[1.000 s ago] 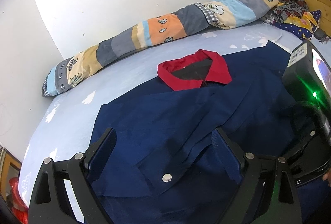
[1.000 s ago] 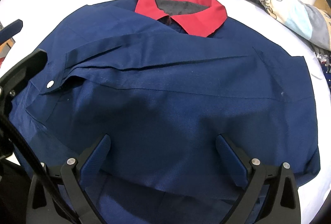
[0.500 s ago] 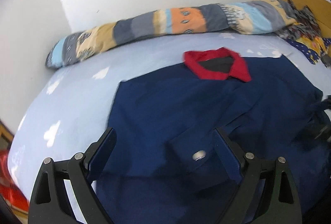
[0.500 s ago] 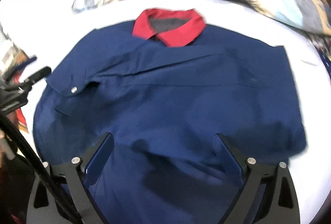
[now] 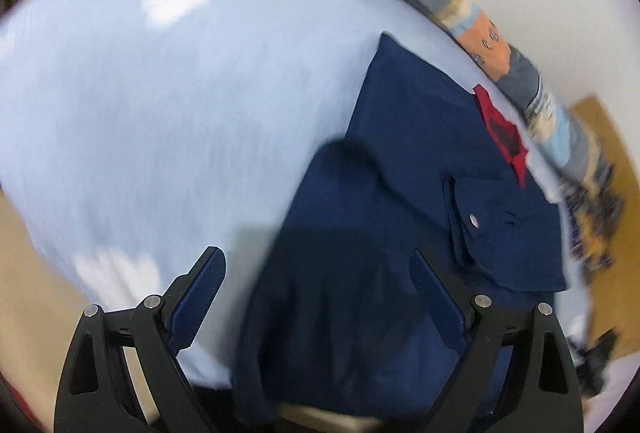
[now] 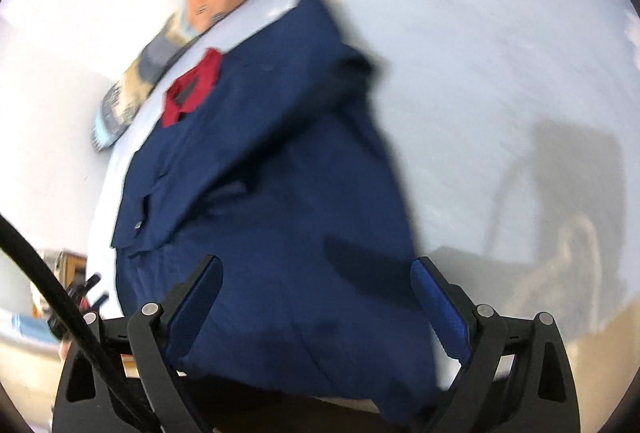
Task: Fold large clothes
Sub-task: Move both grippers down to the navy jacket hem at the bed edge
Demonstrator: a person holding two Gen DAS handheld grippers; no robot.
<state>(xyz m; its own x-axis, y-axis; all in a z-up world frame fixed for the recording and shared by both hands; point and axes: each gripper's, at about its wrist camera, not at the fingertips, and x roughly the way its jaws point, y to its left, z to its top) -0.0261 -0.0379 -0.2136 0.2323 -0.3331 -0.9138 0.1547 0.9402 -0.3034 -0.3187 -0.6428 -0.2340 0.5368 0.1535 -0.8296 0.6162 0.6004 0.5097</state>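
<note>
Left hand-held gripper (image 5: 316, 297): jaws standing wide apart, nothing clamped, poised over the left side of the navy shirt (image 5: 404, 201). Right hand-held gripper (image 6: 316, 303): jaws likewise wide apart and empty, above the shirt's right side near the hem.

Shirt location: laid flat on the bed (image 5: 152, 105), hem draped over the near bed edge, red collar (image 5: 504, 137) at the far end. A cuff with a metal snap (image 5: 474, 220) lies folded across the body.

Risks, judged:
- Hem overhangs the near edge. A pinch taken there may drag the whole garment off the mattress.
- The sleeve is only resting on the body. A quick lift of the side seam could flip it open and undo that fold.
- Both views are motion-blurred. Closing the jaws now may catch one layer only, or the sheet beneath.
- A black cable (image 6: 60, 297) hangs beside the right gripper and could snag the cloth.

Room: the pale blue sheet lies open and bare on both sides of the shirt. Farther off, a striped rolled quilt (image 5: 472, 29) along the wall lies close behind the collar.
</note>
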